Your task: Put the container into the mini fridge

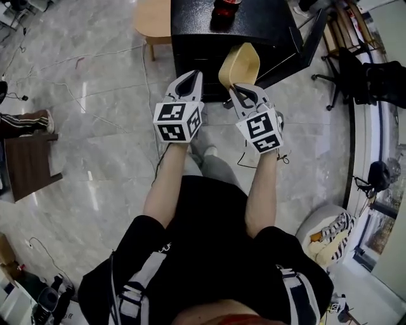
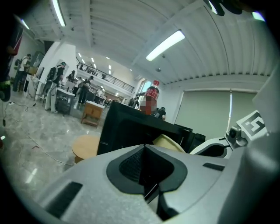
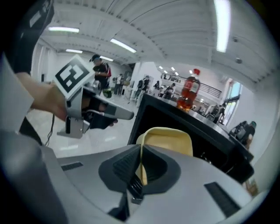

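Observation:
A pale yellow container (image 1: 240, 63) hangs tilted just before the open front of the black mini fridge (image 1: 254, 22). My right gripper (image 1: 238, 90) is shut on the container's near rim, and the right gripper view shows the thin wall (image 3: 168, 140) pinched between the pads, with the fridge (image 3: 210, 135) behind. The fridge door (image 1: 298, 47) stands swung out to the right. My left gripper (image 1: 190, 77) hovers level beside it on the left, shut with nothing in it. In the left gripper view the container (image 2: 168, 142) peeks over the closed jaws (image 2: 144, 151).
A red drink bottle (image 1: 225, 9) stands on top of the fridge. A round wooden stool (image 1: 152, 19) sits left of it. Black chairs (image 1: 355, 70) stand at the right, a brown table (image 1: 28, 165) at the left, and cables lie across the floor.

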`<state>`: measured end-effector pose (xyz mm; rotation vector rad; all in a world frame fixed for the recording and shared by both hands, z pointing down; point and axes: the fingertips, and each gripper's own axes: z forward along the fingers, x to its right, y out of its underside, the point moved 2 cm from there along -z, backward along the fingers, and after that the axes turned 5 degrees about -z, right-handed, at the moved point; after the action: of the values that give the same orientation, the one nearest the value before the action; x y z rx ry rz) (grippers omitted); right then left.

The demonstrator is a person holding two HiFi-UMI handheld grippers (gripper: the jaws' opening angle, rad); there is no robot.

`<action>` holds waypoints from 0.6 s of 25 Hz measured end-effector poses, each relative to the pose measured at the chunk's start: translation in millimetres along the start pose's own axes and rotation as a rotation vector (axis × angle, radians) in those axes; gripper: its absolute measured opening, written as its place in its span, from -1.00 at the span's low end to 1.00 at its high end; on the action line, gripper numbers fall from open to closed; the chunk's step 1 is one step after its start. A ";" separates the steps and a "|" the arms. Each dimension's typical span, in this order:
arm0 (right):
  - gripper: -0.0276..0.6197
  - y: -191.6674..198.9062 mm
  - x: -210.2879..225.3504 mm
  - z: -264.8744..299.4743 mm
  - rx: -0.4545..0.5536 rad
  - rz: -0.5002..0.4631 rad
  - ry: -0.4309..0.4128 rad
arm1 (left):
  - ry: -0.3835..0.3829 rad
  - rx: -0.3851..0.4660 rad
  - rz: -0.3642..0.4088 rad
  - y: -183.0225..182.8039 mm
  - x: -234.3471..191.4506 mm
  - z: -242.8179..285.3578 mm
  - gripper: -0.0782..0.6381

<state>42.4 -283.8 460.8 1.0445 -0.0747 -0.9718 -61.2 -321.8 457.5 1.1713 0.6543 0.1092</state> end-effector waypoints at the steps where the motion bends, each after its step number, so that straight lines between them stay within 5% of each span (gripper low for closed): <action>1: -0.86 -0.2 -3.5 5.0 -0.048 -0.075 -0.028 | -0.005 0.002 -0.002 -1.6 -3.8 -0.4 -0.75; 5: -0.86 -0.1 -13.3 23.6 -0.159 -0.303 -0.129 | -0.039 0.021 -0.005 -7.7 -21.0 -5.0 -0.75; 15: -0.86 6.2 10.7 70.4 -0.207 -0.516 -0.201 | -0.118 0.060 -0.009 -27.1 -58.5 -30.0 -0.75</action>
<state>19.1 -339.2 499.3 0.7837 0.1348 -1.5177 -131.3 -332.1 451.4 1.2229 0.5624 0.0127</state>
